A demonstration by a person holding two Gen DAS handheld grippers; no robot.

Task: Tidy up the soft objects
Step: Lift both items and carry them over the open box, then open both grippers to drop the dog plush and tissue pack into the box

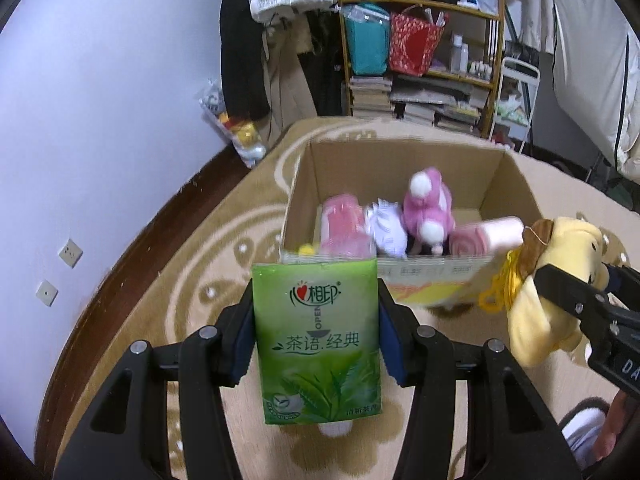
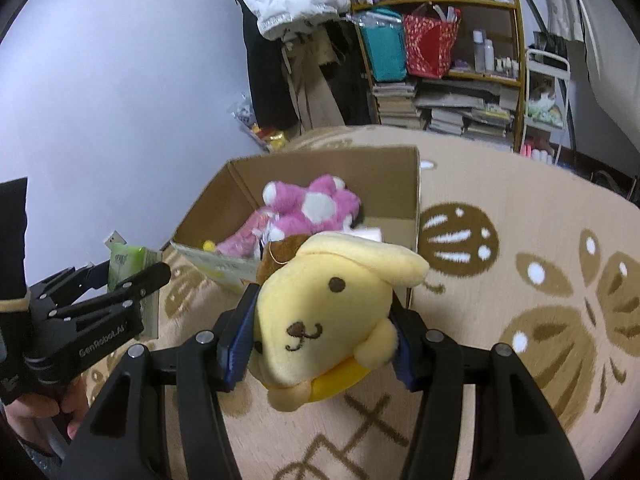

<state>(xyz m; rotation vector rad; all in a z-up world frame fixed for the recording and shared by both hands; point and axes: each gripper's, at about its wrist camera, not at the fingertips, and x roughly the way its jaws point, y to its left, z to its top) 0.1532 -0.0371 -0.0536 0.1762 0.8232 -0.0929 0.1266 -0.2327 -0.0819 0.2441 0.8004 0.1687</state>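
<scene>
The left gripper (image 1: 316,344) has its blue pads pressed against both sides of a green tissue pack (image 1: 318,344), which stands upright between the jaws with its printed face toward the camera and its top edge reaching the near wall of the cardboard box (image 1: 400,160). The right gripper (image 2: 322,336) is clamped on a yellow plush dog (image 2: 332,312), its blue pads squeezing the toy's head from either side; the dog's face looks back at the camera, one floppy ear hangs out to the right, and a brown cap sits on top of its head. Both held things hang clear of the carpet (image 2: 520,200), just in front of the box and a little above its rim. In the left wrist view the plush dog (image 1: 552,280) shows to the right of the box, in the right gripper's black fingers. The box is open at the top and stands on the beige carpet with brown flower patterns. Inside it lie a pink spotted plush toy (image 1: 428,204), a rolled pink towel (image 1: 484,238), a white and lilac soft item (image 1: 386,228) and a pink folded cloth (image 1: 344,224), packed side by side along the near wall. Behind the box stands a wooden shelf (image 1: 492,40) with stacked books, a red bag (image 1: 416,44) and a teal bag (image 1: 368,40). A white wall (image 1: 100,100) rises to the left.
</scene>
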